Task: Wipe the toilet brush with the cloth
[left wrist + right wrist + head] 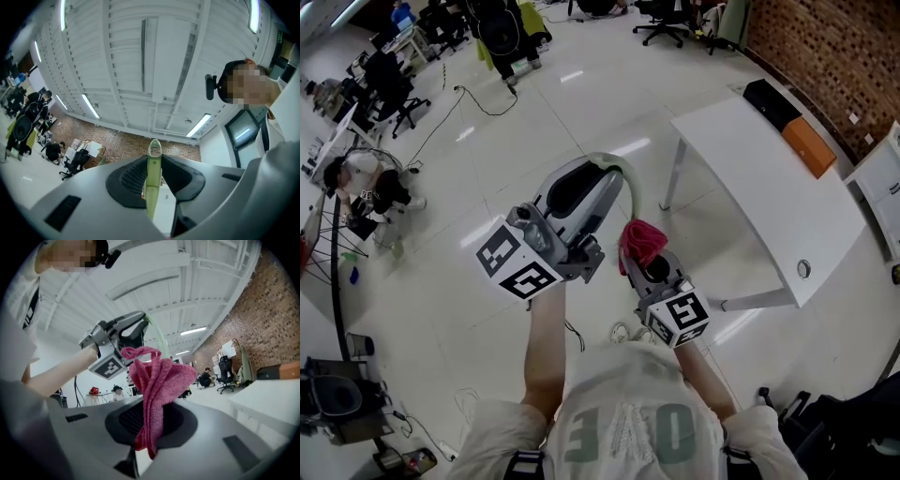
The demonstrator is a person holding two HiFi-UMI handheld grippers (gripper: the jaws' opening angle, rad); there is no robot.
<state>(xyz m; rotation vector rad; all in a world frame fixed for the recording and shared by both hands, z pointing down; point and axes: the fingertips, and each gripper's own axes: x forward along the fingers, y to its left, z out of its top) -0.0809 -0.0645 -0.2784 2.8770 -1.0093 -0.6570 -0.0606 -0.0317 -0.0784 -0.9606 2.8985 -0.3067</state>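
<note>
**Left gripper** (602, 176): the jaws are pinched on the brush (631, 187). In the left gripper view the pale green handle (153, 176) stands edge-on between the pads, and its holed tip is at 12 o'clock. The lower end is cut off behind the gripper's body.

**Brush head:** it cannot be made out in any view. In the head view only a thin green arc shows, running from the left gripper's tip round to 4 o'clock, where it ends at the cloth (642, 242).

**Right gripper** (645, 261): the jaws are clamped on the pink cloth. The cloth bunches up above the pads, and a short tail hangs below them. In the head view the cloth covers the jaws.

**Contact:** in the right gripper view the handle passes behind the cloth's top, toward 12 o'clock. Whether cloth and handle touch cannot be determined. The left gripper sits at 10 o'clock of the cloth.

**Surroundings:** a white table (741, 173) stands at 2 o'clock of the right gripper. A black box (772, 103) and an orange box (809, 145) sit at its far end. The person's forearms are partly hidden by the marker cubes.
</note>
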